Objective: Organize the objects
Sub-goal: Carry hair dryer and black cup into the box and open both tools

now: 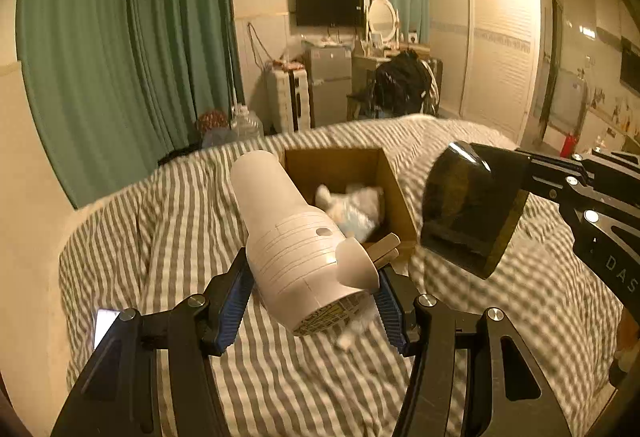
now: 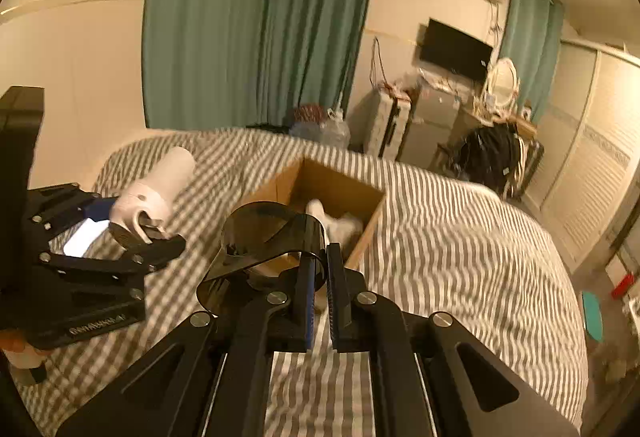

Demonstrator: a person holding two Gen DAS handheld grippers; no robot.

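Hairdryer (image 1: 288, 233) pinched in left tool (image 1: 312, 301), barrel pointing away toward box (image 1: 396, 197).

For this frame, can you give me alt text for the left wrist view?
The left hand-held gripper clamps a white hair dryer above a grey-striped bed. Beyond sits an open cardboard box holding something white and soft; the right hand-held gripper holds a dark curved visor.
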